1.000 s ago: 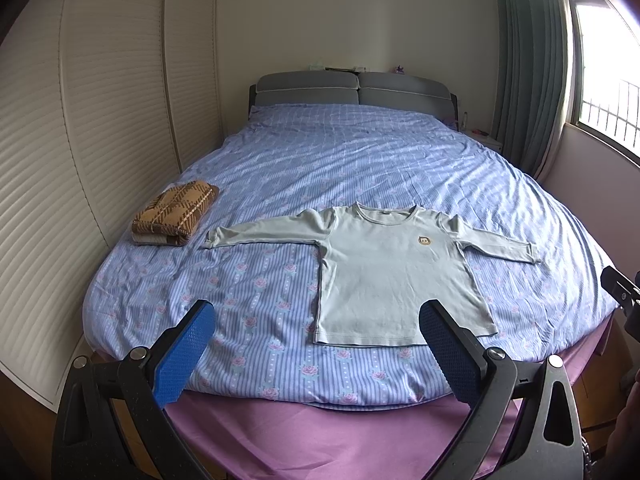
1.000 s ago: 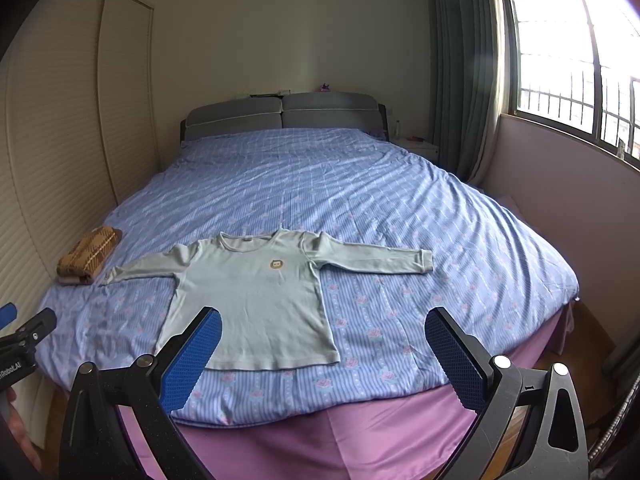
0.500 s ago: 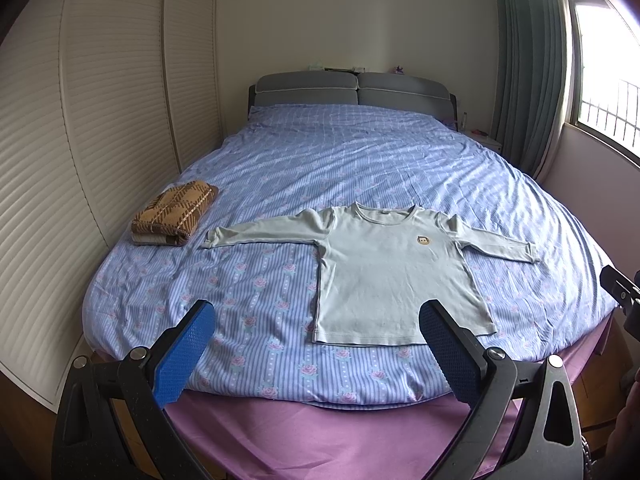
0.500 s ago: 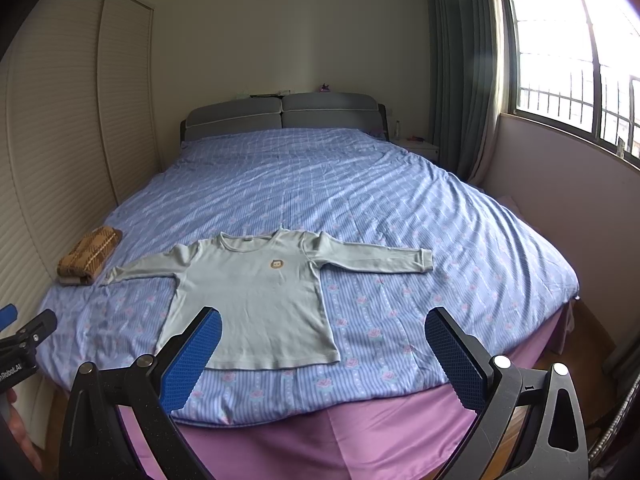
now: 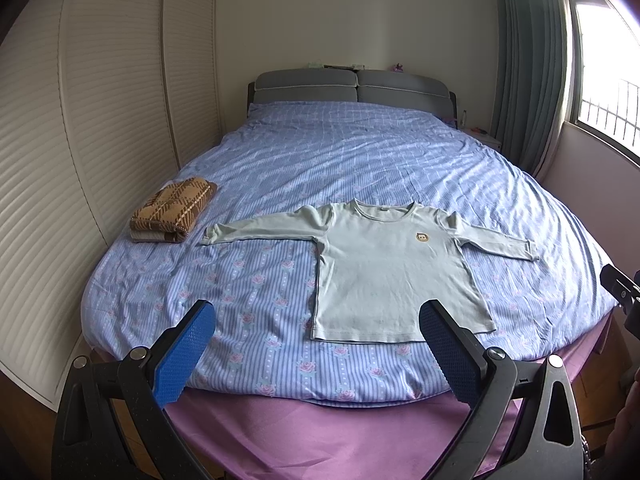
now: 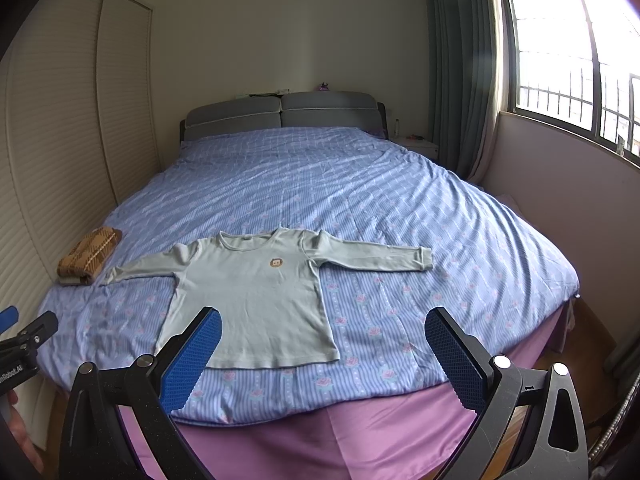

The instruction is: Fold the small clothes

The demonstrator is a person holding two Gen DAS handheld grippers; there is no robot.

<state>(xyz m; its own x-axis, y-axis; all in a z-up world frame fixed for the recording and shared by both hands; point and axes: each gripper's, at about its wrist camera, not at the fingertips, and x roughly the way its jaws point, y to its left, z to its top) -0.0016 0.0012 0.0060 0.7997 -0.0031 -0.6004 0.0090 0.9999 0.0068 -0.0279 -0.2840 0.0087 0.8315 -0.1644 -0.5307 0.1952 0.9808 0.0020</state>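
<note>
A small pale green long-sleeved shirt lies flat, front up, sleeves spread, near the foot of the bed; it also shows in the right wrist view. It has a small round badge on the chest. My left gripper is open and empty, held off the foot of the bed, short of the shirt's hem. My right gripper is open and empty, also off the bed's foot edge, to the right of the shirt's hem. Neither touches the shirt.
The bed has a blue striped floral cover over a purple sheet. A folded brown plaid garment lies at the bed's left edge. Louvred wardrobe doors stand on the left; a window and curtain on the right.
</note>
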